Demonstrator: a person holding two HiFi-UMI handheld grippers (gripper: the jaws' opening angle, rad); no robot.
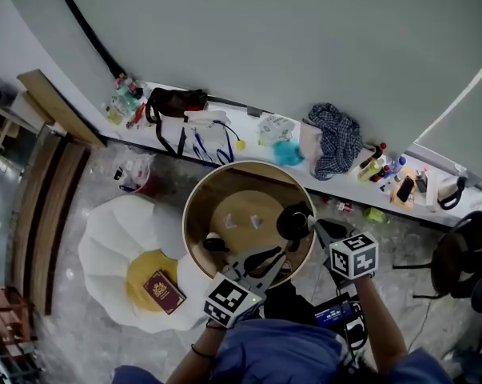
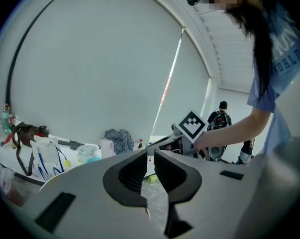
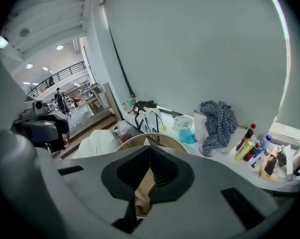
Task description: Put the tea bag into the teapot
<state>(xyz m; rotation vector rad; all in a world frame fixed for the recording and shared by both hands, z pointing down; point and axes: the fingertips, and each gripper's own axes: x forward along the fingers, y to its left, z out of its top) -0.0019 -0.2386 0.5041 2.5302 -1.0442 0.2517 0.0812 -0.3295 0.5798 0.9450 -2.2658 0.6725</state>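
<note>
We see a round wooden tray (image 1: pixel 194 202) holding a black teapot (image 1: pixel 292 221) and two white tea bags (image 1: pixel 229 221) lying loose beside it. Only the gripper views show the jaws: our left gripper (image 2: pixel 150 153) is slightly spread and empty, and our right gripper (image 3: pixel 149 149) is pressed together.

The round table (image 1: pixel 191 214) has a raised rim all round. Its middle is bare but for two tea bags (image 1: pixel 229 221), while the black teapot (image 1: pixel 293 220) blocks its right side and a small dark item (image 1: pixel 214 244) its near left. Left of the table a white petal-shaped seat (image 1: pixel 105 246) carrying a red booklet (image 1: pixel 165 292) stands just beside the rim. Beyond the table runs a cluttered white ledge (image 1: pixel 248 122), and right of it the floor (image 1: pixel 404 242) lies open as far as a dark chair (image 1: pixel 464 250).
</note>
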